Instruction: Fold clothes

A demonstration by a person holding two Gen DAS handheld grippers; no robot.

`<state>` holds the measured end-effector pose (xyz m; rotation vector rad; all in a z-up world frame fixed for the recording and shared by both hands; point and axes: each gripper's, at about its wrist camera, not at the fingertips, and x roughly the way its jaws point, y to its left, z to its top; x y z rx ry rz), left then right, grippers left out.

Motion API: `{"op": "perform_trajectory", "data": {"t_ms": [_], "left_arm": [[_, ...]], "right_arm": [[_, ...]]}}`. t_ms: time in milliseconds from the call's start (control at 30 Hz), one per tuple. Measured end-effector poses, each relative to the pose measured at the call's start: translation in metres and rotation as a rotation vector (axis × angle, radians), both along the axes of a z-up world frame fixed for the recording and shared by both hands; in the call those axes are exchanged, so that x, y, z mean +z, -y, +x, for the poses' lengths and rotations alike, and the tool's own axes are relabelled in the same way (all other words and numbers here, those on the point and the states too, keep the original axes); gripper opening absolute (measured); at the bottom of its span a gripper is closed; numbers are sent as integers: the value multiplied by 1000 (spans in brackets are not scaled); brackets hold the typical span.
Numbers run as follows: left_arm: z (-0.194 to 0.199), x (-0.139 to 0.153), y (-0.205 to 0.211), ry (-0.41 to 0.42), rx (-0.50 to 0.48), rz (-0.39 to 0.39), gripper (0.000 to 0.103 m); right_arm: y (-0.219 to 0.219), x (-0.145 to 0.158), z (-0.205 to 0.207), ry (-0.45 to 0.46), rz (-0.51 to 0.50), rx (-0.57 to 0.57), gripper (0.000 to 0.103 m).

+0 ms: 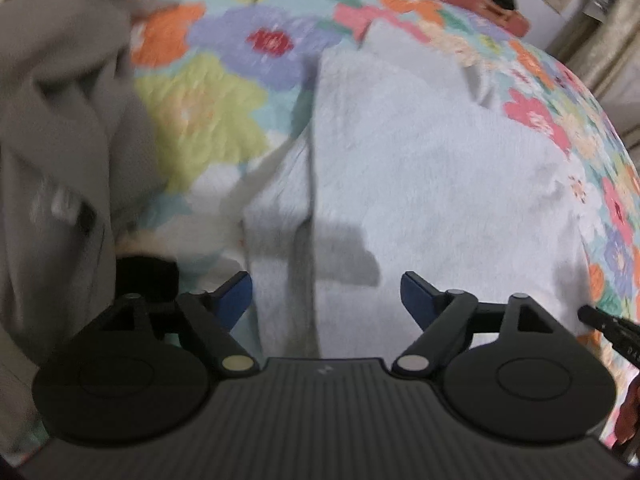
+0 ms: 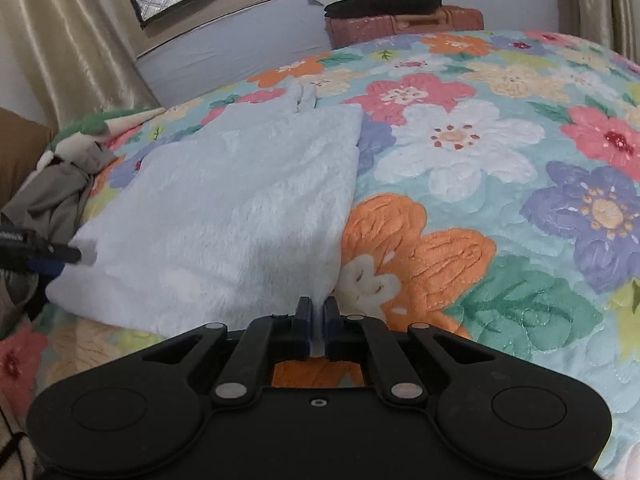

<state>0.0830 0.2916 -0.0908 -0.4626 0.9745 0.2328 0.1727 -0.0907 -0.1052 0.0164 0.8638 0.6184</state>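
Note:
A pale blue fluffy garment (image 1: 420, 160) lies folded flat on the flowered bedspread (image 1: 200, 100). My left gripper (image 1: 324, 284) hovers over its near part, jaws wide open, nothing between the blue pads. In the right wrist view the same garment (image 2: 240, 208) spreads ahead and to the left. My right gripper (image 2: 317, 304) is shut on its near right corner, a sliver of pale fabric pinched between the pads. The left gripper (image 2: 52, 258) shows at the garment's left corner. The right gripper's tip (image 1: 608, 324) pokes in at the left wrist view's right edge.
A heap of grey clothing (image 1: 60, 120) lies left of the blue garment, also seen as a grey heap (image 2: 60, 196). At the bed's far side stands a pink case (image 2: 400, 20) with a black cloth (image 2: 384, 0) on top. Curtains (image 2: 60, 40) hang behind.

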Motion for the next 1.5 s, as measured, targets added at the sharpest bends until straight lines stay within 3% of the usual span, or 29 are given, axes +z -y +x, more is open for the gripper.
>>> {"op": "perform_trajectory", "data": {"t_ms": [67,200,233,267,300,367,400,500,600,700,767,800,900,1067,1133,1200,1367,1433,1500], "left_arm": [[-1,5,6,16,-25,4,100],[-6,5,11,-32,13,92,101],[-9,6,5,-22,33,74,101],[-13,8,-1,-10,52,50,101],[-16,9,-7,2,72,27,101],[-25,9,-21,41,96,-91,99],[-30,9,-28,61,108,-152,98],[-33,0,-26,16,110,-142,98],[-36,-10,-27,-4,141,-205,94],[-46,-19,-40,70,196,-411,75],[-48,-26,-41,75,202,-487,61],[-49,-29,-41,76,205,-523,60],[-48,-36,-35,48,201,-561,60],[-46,-69,-29,0,234,-826,64],[-43,-71,-26,-12,251,-797,64],[-37,-67,-26,3,286,-712,64],[-26,-50,-22,83,298,-590,32],[-23,-42,-18,103,274,-538,21],[-19,-35,-20,157,253,-571,19]], "right_arm": [[2,-3,1,-3,3,-9,5],[8,-3,-1,-14,15,-15,8],[10,-3,0,-20,18,-18,10],[12,-3,1,-31,19,-29,14],[15,-4,1,-41,26,-47,29],[23,-8,3,-62,45,-98,42],[26,-10,3,-77,63,-108,42],[35,-14,4,-114,128,-117,45],[42,-16,3,-158,210,-116,49],[47,-20,1,-211,313,-117,56],[51,-25,2,-280,421,-134,60],[55,-29,3,-330,494,-158,65],[60,-34,3,-386,594,-216,67],[44,-24,-1,-358,499,-171,67],[36,-18,-6,-327,440,-125,67],[21,-6,-17,-210,296,-60,67],[-26,18,-58,176,-106,124,67],[-47,23,-72,290,-197,214,67],[-65,23,-81,363,-269,295,67]]}}
